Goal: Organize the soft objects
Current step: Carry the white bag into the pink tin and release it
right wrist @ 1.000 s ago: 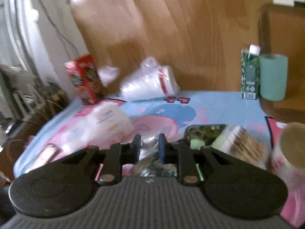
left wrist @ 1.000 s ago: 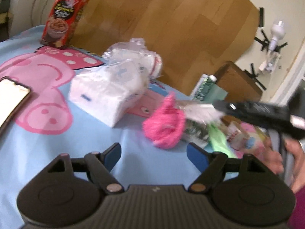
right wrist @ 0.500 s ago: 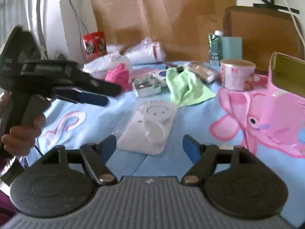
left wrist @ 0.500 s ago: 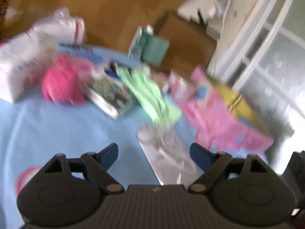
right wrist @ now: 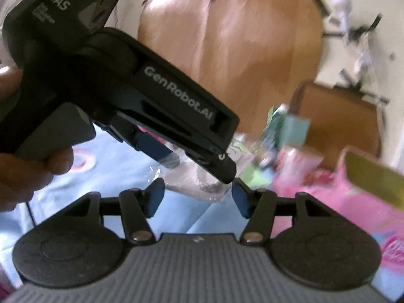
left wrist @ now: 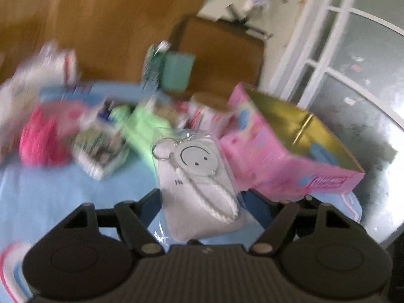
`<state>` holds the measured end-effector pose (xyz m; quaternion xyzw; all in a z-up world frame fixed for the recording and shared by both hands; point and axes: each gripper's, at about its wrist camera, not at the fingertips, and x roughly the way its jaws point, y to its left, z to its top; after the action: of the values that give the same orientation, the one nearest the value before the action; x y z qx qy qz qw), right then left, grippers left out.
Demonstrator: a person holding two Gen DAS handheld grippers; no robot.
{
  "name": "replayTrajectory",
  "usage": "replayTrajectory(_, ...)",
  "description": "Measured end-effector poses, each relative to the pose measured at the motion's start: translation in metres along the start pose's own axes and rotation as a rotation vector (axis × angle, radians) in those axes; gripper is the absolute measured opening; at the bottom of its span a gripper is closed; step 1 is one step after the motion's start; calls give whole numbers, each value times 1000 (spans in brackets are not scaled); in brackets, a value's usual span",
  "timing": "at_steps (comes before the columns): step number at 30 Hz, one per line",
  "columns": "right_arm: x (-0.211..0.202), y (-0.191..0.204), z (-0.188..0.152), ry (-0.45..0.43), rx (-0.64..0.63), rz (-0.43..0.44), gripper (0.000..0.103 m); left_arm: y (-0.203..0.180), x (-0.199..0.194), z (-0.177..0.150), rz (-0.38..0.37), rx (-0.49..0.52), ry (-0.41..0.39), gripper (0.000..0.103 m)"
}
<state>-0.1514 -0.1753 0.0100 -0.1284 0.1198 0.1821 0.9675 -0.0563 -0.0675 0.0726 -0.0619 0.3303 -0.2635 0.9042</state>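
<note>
Pouch (left wrist: pixel 199 189), in clear wrap, lies on the table just beside the pink box (left wrist: pixel 282 159). Left tongs (left wrist: pixel 202 202) have been closing and straddle it unclenched; right tongs (right wrist: pixel 197 197) likewise closing, empty. Squeeze the fabric squarely, not the loose wrap, then lift.

Black grippers (left wrist: pixel 200 203) — blue-padded fingers (right wrist: pixel 155 194) — "GenRobot.AI" lettering.

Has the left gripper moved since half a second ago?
Yes. The left gripper has come forward toward the pink box; the white pouch now lies between its closing jaws.
</note>
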Motion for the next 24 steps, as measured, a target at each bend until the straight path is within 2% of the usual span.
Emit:
replayTrajectory(4, -13, -19, 9, -88, -25, -156, 61, -39, 14, 33, -59, 101, -41, 74)
replayTrajectory(7, -23, -49, 12, -106, 16, -267, 61, -74, 36, 53, -130, 177, -57, 74)
replayTrajectory(10, -31, -85, 8, -89, 77, -364, 61, -107, 66, 62, -185, 230, -53, 74)
replayTrajectory(12, -29, -105, 3, -70, 95, -433, 62, -124, 84, 64, -206, 247, -51, 78)
replayTrajectory(14, -18, -121, -6, 6, 83, -550, 68, -132, 98, 60, -185, 239, -46, 79)
replayTrajectory(16, -15, -136, -13, 28, 117, -642, 69, -127, 99, 55, -180, 206, -34, 79)
replayTrajectory(18, -23, -145, -16, 4, 199, -618, 68, -108, 89, 48, -182, 179, -43, 81)
replayTrajectory(21, -25, -147, -12, -33, 258, -576, 67, -63, 69, 40, -133, 128, -77, 85)
replayTrajectory(24, -22, -130, -2, -72, 240, -503, 58, -5, 44, 27, -9, 49, -100, 85)
